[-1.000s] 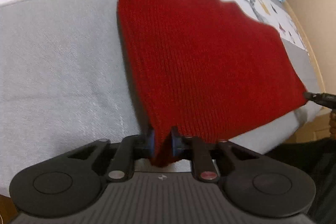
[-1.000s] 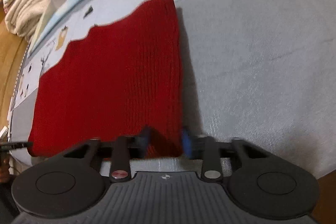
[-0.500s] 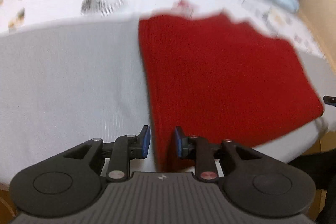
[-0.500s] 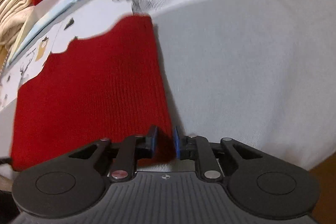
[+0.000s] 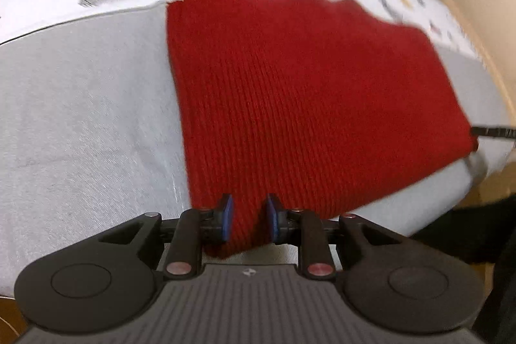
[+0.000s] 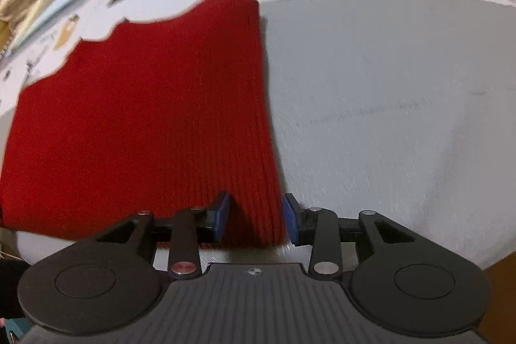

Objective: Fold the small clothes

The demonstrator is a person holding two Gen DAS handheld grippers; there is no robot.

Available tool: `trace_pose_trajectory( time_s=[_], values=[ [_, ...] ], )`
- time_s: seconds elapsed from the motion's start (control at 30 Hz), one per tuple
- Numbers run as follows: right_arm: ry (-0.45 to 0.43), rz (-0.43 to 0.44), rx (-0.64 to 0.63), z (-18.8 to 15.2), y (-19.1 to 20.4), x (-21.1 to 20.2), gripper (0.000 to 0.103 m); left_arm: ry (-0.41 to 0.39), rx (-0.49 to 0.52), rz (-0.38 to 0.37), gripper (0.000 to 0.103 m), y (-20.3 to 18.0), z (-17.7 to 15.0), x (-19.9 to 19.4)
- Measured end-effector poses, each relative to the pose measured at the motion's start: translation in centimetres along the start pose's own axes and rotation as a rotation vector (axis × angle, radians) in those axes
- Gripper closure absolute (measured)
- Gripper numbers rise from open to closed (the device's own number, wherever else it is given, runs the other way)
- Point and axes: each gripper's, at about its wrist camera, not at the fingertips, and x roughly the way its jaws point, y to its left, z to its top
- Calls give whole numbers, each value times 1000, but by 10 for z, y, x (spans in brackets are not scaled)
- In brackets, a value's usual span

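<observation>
While the red knit garment (image 5: 306,105) is lying folded flat on the grey bed cover (image 5: 80,118), my left gripper (image 5: 248,220) is hovering over its near left corner, jaws slightly apart with cloth between them, not pinching. In the right view, my right gripper (image 6: 256,220) is straddling the near right corner, its jaws having just been opening, apparently letting go so the fold is staying put.

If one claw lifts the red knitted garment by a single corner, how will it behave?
The red knitted garment would probably hang floppy, since it lies limp on the grey cover. Its folded layers may fall open. The ribbed knit likely grips rather than slips.
</observation>
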Motion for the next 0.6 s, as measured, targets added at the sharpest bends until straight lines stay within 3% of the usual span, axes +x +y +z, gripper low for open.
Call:
trace_pose_trajectory(
  time_s=[0.1,0.23,0.3,0.43,0.6],
  values=[
    [-46,-2,-15,1,2,-6,65,-12,-45,-11,78,5,8,-2],
    [27,-50,-14,-3,-4,9,63,55,-29,42,84,8,7,12],
    [24,-53,-19,1,1,13,63,38,-9,41,83,5,8,9],
    [-71,-23,-14,3,4,-5,63,-7,-50,19,83,9,8,-4],
    [-54,-78,-19,2,5,1,63,-59,-113,43,81,21,14,-9]
  ],
)
